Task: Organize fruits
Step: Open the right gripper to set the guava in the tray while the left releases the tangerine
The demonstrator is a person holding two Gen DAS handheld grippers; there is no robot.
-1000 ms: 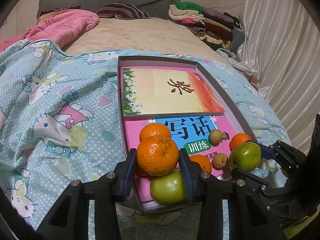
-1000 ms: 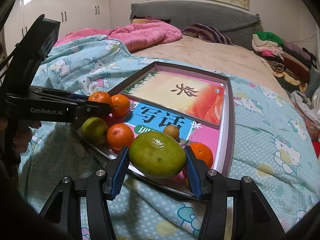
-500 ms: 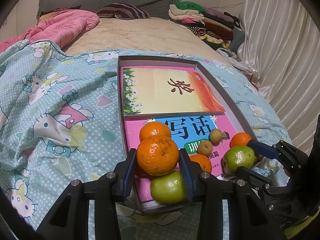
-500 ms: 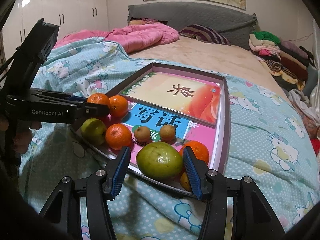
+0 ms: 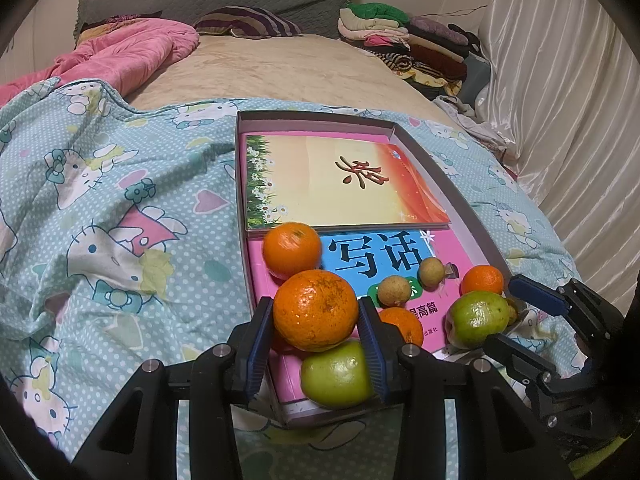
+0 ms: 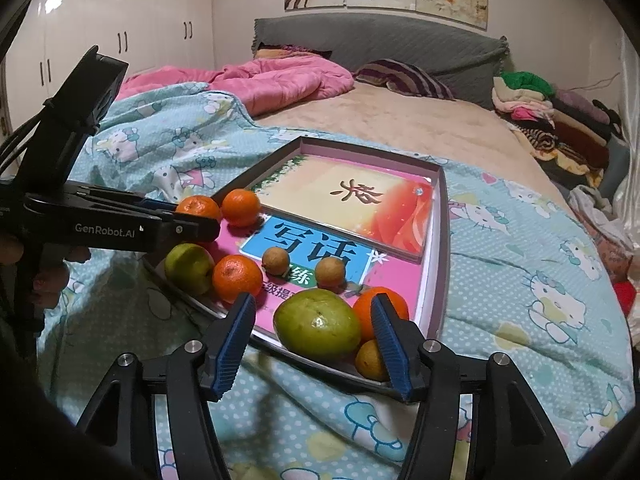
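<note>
Placement step: left gripper (image 5: 316,322) clamps a mandarin (image 5: 315,309) above a green fruit (image 5: 336,374) at the tray's (image 6: 440,248) near edge; right gripper (image 6: 314,338), jaws apart, brackets a released green fruit (image 6: 318,325); next, presumably, setting the mandarin beside others ahead.

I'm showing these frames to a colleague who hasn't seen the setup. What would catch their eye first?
Probably the big orange clamped between the left gripper fingers, right up against the lens. Next, the green fruit sitting between the open right gripper fingers at the near edge of the shallow box. Behind the fruit lie bright books on the cartoon-cat bedspread.
</note>
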